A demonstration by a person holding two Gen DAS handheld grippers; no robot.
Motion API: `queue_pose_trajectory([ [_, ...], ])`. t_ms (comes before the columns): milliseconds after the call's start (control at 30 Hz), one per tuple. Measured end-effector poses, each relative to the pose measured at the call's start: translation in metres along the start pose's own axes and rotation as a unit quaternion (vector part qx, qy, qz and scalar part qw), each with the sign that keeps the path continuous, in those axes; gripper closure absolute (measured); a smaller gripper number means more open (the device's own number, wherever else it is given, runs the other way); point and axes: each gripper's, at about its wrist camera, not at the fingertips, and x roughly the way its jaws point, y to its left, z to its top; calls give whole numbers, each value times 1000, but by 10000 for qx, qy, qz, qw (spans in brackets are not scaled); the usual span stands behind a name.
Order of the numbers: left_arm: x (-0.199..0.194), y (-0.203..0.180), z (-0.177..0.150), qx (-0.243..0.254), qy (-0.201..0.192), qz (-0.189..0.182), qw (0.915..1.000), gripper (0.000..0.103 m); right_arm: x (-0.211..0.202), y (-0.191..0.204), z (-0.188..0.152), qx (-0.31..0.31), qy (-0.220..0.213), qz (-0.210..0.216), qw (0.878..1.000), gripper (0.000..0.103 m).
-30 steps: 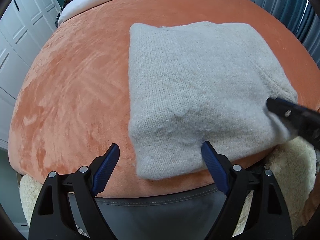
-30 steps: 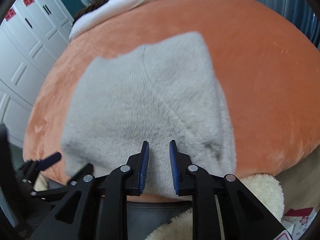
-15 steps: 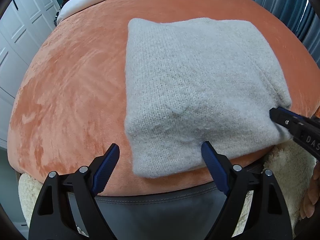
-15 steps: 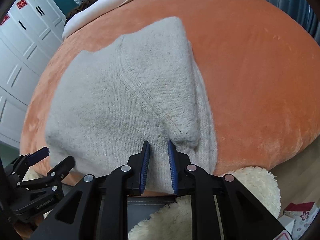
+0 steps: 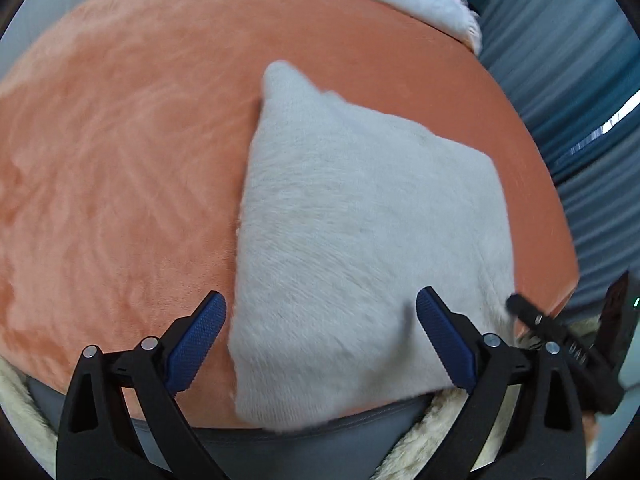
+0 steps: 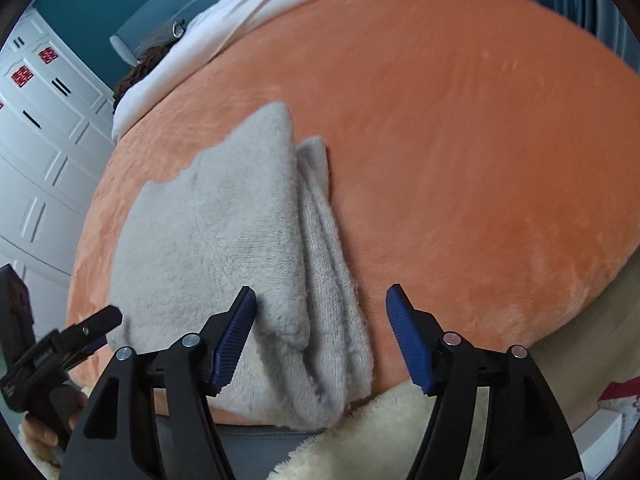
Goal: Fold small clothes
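A folded pale grey knit garment [image 5: 360, 248] lies on the orange plush bed cover [image 5: 120, 168], near its front edge. My left gripper [image 5: 320, 332] is open and empty, its jaws spread over the garment's near left part. In the right wrist view the garment [image 6: 224, 248] shows stacked layers along its right side. My right gripper [image 6: 320, 328] is open and empty, its jaws straddling the garment's right near corner. The right gripper's tip also shows in the left wrist view [image 5: 528, 312], and the left gripper's in the right wrist view [image 6: 92, 328].
A cream fleece [image 6: 380, 432] hangs below the bed's front edge. White bedding [image 6: 248, 8] lies at the far end. White cabinets [image 6: 36, 152] stand to the left, grey-blue curtains [image 5: 580, 100] to the right.
My right gripper was shut on the garment's near right edge and has now opened, letting it go. The garment sits turned and more folded on the right. Both views have shifted.
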Motion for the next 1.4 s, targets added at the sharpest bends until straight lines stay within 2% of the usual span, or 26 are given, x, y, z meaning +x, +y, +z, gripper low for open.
queue_pose_trajectory([
  [67,14,12,5,-310,136,-94,9994,9,15,-2,2,99,166,210,9996,34],
  [133,25,16,5,-377,227,-160,9989,6,29,-1,3,178,328,427,9984,32],
  [233,37,15,5,-397,290,-256,9985,5,50,2,4,292,476,503,9972,23],
  [333,44,13,7,-481,313,-308,9979,5,59,9,6,239,428,496,9976,14],
  [433,44,3,7,-349,305,-276,9985,5,63,21,10,64,370,420,9984,14],
  [500,42,-8,9,-183,333,-188,9991,8,63,27,10,-17,346,401,9986,21],
  [533,41,-12,10,-112,343,-121,9993,9,63,30,12,-31,344,449,9984,31],
  [567,39,-15,11,-65,354,-94,9993,13,62,32,13,-19,349,467,9983,37],
  [600,36,-17,12,-14,357,-62,9993,20,59,35,14,-34,312,415,9986,43],
  [633,34,-20,14,34,362,-48,9993,25,56,38,15,-69,254,369,9990,55],
  [700,23,-26,14,248,309,-34,9992,42,46,42,15,-52,133,360,9992,64],
  [800,-1,-38,14,646,130,-113,9978,54,21,49,16,-2,-193,477,9987,69],
  [967,-44,-64,13,984,-132,-481,9939,57,-32,78,12,-348,-771,298,9960,71],
  [1100,-86,-86,13,1329,-511,-715,9872,57,-81,80,11,-332,-1210,340,9915,71],
  [1233,-142,-112,14,1744,-1078,-1009,9735,57,-140,88,12,-345,-1836,515,9810,71],
  [1300,-174,-121,13,1940,-1426,-1161,9636,57,-170,97,12,-451,-2171,581,9734,71],
  [1400,-223,-127,15,2156,-1945,-1432,9461,57,-220,117,13,-697,-2794,725,9549,71],
])
